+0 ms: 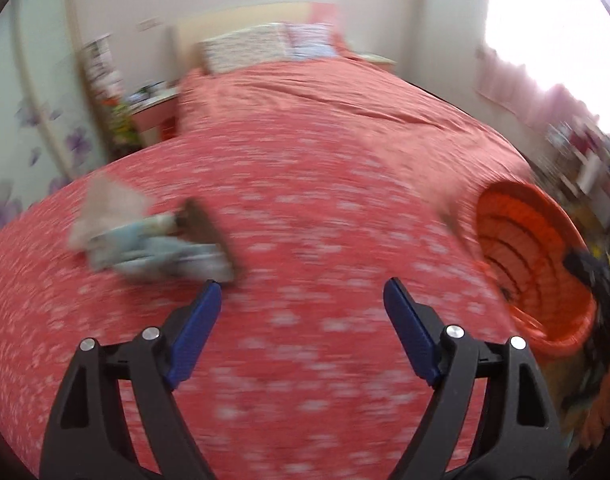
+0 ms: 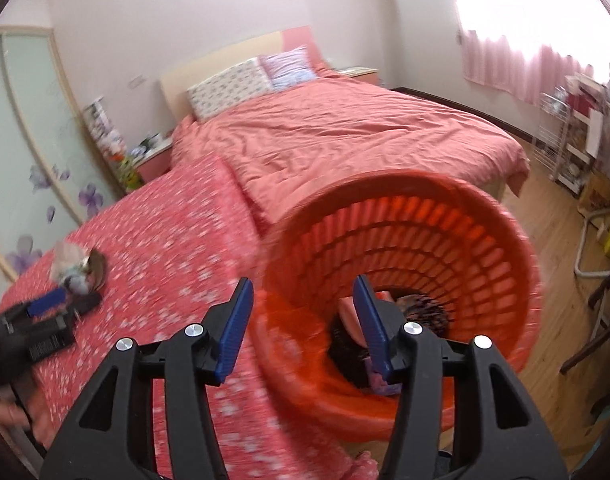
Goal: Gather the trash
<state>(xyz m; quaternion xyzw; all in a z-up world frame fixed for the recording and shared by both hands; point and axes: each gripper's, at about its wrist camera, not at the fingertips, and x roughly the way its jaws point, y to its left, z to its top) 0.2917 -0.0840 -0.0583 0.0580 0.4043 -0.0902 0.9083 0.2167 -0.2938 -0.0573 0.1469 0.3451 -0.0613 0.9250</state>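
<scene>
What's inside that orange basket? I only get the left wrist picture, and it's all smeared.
Observer: In the right wrist view the orange basket tips its mouth toward the camera, and dark and pink scraps lie at its bottom.
Operator: Is the other gripper holding it?
Observer: The right gripper is open, with one finger outside the near rim and one inside. I cannot tell if it touches.
Operator: And the pile on the bed?
Observer: Seen from there, the left gripper sits right beside the trash pile on the flowered bedspread.
</scene>
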